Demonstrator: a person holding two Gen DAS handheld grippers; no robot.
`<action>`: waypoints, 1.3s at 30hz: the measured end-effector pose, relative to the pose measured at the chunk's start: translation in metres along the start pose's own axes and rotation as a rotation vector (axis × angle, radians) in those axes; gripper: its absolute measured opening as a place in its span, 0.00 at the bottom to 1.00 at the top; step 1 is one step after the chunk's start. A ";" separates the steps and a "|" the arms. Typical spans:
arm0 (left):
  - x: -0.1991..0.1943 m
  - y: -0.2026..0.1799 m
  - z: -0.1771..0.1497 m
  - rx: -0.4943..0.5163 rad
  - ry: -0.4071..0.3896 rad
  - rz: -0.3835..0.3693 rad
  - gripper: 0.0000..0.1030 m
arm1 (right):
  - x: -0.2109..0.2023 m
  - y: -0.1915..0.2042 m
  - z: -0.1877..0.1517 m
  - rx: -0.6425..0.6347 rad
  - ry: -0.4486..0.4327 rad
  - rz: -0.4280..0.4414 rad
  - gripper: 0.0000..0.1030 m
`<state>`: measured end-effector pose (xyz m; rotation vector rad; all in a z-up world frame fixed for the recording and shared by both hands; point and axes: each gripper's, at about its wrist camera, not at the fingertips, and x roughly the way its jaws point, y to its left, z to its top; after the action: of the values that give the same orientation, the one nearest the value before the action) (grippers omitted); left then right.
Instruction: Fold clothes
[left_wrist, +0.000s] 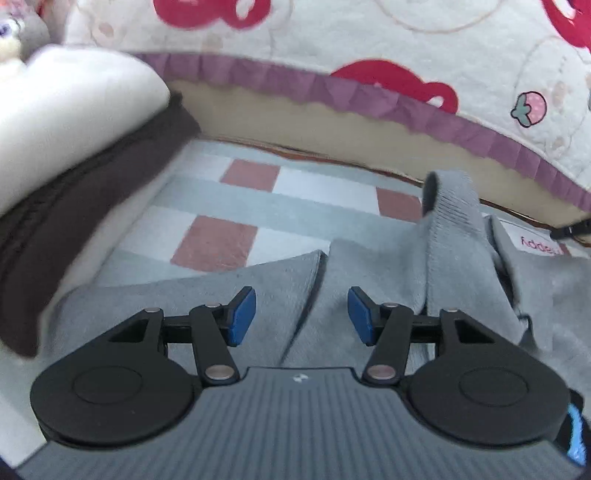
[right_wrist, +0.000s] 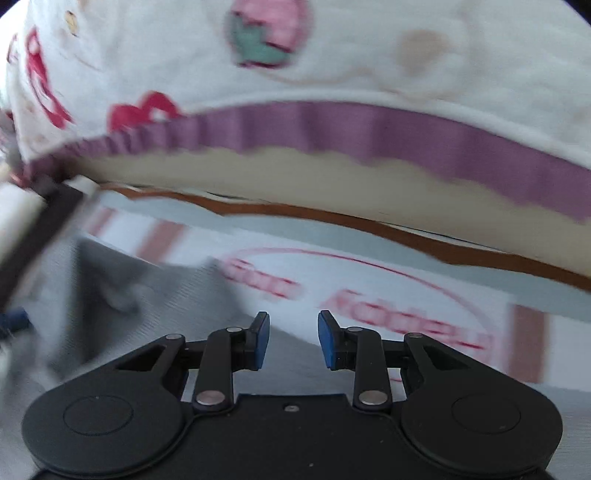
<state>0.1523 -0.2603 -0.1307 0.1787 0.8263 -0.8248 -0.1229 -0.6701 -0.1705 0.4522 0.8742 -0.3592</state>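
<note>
Garment (left_wrist: 332, 280) lies just beyond the left claw (left_wrist: 301, 314), nearer it, cuff far-right. Both claws gape empty; right claw (right_wrist: 293, 339) sits at its right edge.

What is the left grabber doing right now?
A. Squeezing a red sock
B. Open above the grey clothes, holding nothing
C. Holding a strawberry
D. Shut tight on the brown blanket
B: the left gripper has its blue pads spread apart with nothing between them, over the grey garment.
</note>
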 end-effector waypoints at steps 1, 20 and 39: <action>0.009 0.001 0.004 0.016 0.019 -0.016 0.53 | -0.001 -0.006 -0.001 -0.010 0.004 -0.009 0.34; 0.089 -0.045 0.025 0.153 0.176 -0.089 0.15 | 0.069 0.038 0.021 0.156 0.002 0.315 0.64; 0.051 -0.046 0.042 0.106 -0.258 0.382 0.12 | 0.038 0.084 0.042 -0.141 -0.299 -0.121 0.12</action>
<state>0.1642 -0.3399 -0.1314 0.3064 0.4842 -0.5166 -0.0334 -0.6251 -0.1579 0.2079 0.6312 -0.4599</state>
